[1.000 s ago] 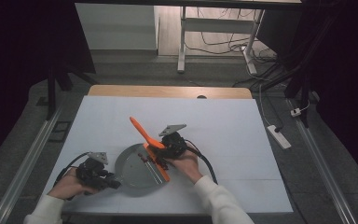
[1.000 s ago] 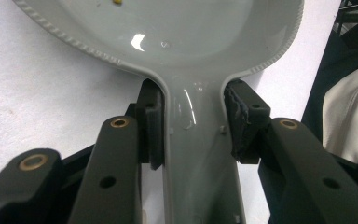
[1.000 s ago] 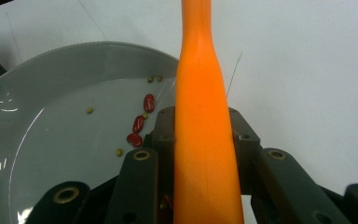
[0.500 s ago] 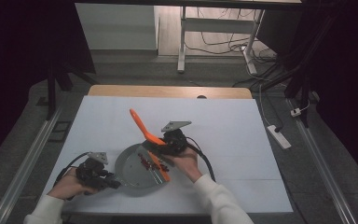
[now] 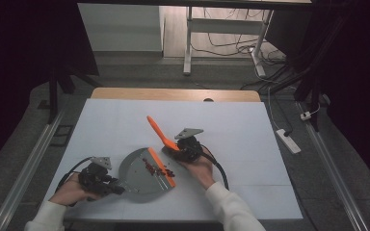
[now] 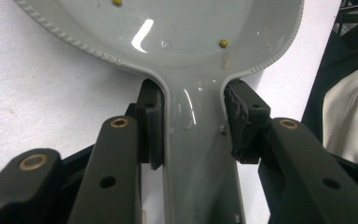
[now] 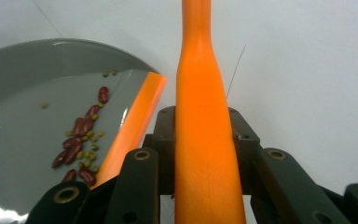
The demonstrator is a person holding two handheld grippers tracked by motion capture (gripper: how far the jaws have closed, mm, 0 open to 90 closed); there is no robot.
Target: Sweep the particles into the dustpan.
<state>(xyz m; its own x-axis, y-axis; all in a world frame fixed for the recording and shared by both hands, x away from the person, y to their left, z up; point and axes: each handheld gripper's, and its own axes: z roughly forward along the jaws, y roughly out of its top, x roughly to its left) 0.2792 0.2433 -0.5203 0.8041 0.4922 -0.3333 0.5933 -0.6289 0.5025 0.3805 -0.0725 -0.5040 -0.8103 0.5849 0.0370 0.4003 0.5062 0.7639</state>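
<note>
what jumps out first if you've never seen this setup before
The bright orange brush stands out, its handle clamped in the right tongs near the middle of the white table. Next, the grey dustpan in front of it, its handle gripped by the left tongs. A small heap of red beans and tiny green ones lies in the pan beside its orange lip.

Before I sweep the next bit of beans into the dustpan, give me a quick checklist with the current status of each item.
1. Left hand-held gripper clamps the dustpan handle: ok.
2. Right hand-held gripper clamps the orange brush handle: ok.
3. Red beans lie inside the grey dustpan: ok.
4. Orange brush edge sits at the pan's lip: ok.
5. Stray beans left on the white table: cannot tell.
</note>
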